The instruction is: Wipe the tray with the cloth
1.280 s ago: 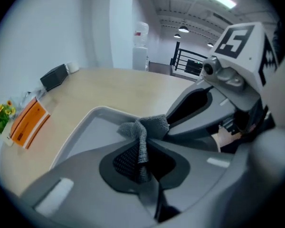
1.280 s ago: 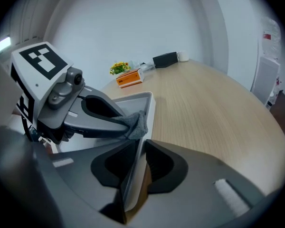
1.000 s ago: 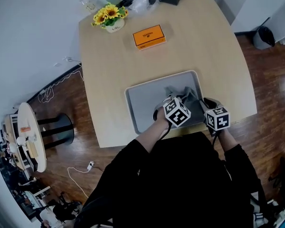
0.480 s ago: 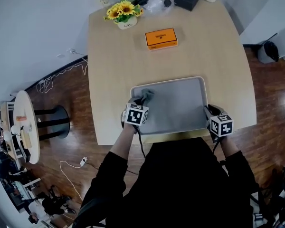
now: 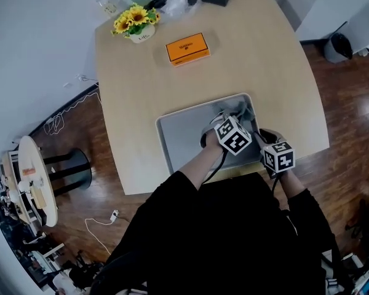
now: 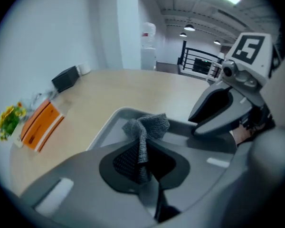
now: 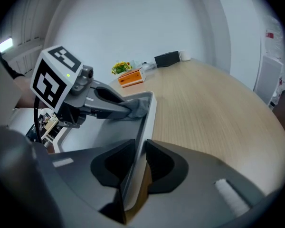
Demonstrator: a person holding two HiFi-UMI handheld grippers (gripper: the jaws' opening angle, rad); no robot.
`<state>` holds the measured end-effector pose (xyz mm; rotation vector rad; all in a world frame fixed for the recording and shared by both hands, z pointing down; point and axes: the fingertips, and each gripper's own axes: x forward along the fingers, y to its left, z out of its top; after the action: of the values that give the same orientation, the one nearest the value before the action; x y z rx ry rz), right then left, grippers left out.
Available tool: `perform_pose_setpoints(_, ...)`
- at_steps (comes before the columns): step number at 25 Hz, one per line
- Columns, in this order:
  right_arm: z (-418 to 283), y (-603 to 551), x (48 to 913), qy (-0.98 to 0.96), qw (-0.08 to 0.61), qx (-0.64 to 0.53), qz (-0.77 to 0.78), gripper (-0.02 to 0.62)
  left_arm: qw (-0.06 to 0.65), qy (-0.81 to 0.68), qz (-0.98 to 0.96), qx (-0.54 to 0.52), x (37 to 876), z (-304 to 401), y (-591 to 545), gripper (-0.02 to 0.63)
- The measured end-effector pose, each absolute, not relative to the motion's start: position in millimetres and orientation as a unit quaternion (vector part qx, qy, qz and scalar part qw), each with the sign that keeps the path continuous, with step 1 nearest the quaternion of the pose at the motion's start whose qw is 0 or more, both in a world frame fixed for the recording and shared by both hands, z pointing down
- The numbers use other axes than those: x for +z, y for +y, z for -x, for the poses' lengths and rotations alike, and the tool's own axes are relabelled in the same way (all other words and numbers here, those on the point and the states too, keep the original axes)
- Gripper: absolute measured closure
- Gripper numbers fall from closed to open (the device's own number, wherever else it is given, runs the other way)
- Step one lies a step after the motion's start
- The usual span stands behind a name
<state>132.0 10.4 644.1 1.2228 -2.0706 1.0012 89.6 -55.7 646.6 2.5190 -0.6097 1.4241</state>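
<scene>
The right gripper [image 7: 137, 161] has its jaws clamped on the right rim of the grey tray [image 5: 178, 134], at the near edge of the surface [image 5: 135, 97]. Just beside it, the left gripper [image 6: 145, 165] has its jaws closed tight on the grey cloth [image 6: 146, 126], at the tray's far right corner. Beyond lie an orange box [image 5: 188, 47] and yellow flowers [image 5: 135, 18].

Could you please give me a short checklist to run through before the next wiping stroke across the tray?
1. Cloth pinched in the left gripper: ok.
2. Right gripper clamped on the tray rim: ok.
3. Cloth pressed onto the tray floor: cannot tell.
4. Tray lying on the table: ok.
5. Nothing else lying in the tray: ok.
6. Orange box well away from the tray: ok.
</scene>
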Motion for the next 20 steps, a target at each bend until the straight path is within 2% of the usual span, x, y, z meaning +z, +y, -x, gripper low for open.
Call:
perform_pose_setpoints(4,-134.2,10.8,642.9,-0.766,0.263,0.370,-0.455,0.518,0.049,-0.168,-0.858,0.483,642.7,-130.3,-53.3,0.600)
perform_pose_setpoints(8,-136.5,11.6,643.7,-0.768,0.268,0.371,-0.449,0.518,0.095,-0.185,-0.862,0.463,640.7,-103.8,-53.4,0.598)
perform_pose_setpoints(20,-134.2,12.1,645.8,-0.763,0.283,0.372,-0.447,0.517,0.199,-0.385,-0.761,0.482,650.4,185.6,-73.1,0.598)
